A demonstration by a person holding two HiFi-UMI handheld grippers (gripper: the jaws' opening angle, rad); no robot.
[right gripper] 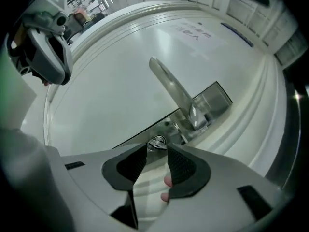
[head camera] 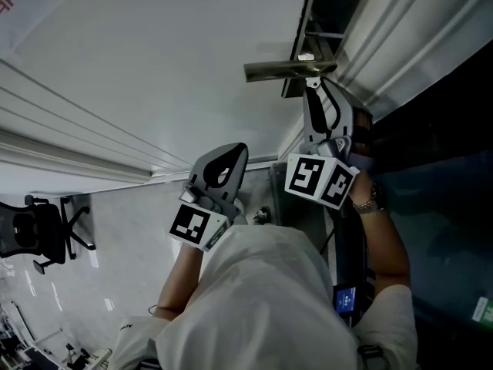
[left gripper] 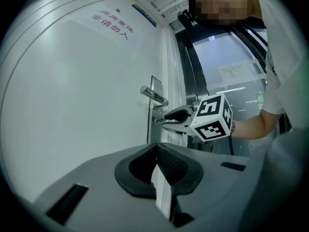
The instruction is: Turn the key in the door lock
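A person in a pale top (head camera: 262, 299) is standing close to a white door (head camera: 154, 68) and holding a gripper in each hand. The left gripper (left gripper: 156, 149) is pointing level at the bare door panel. Its black jaws are meeting at the tips and gripping nothing.

The right gripper (right gripper: 157, 151) is reaching to the lock, nearer the door's edge. Its jaws are standing apart. The key (right gripper: 157, 142) is sitting in the lock right at their tips, in line with the gap, and neither pad is pressing on it. The key is showing as a small shiny metal head. It is set in the steel lock plate (right gripper: 212, 100), just under the lever handle (right gripper: 169, 83) as the left gripper view shows it. A wristwatch (head camera: 370, 203) is showing on the right wrist.

Higher on the door, red printed characters (left gripper: 111, 23) are showing, with a small blue plate (left gripper: 144, 14) beside them. Next to the door, a dark-framed glass panel (left gripper: 227, 66) is carrying a paper notice. Farther off, a glossy pale floor (head camera: 115, 245) is reflecting the ceiling lights, and a black office chair (head camera: 38, 233) is standing on it, well apart from the person.
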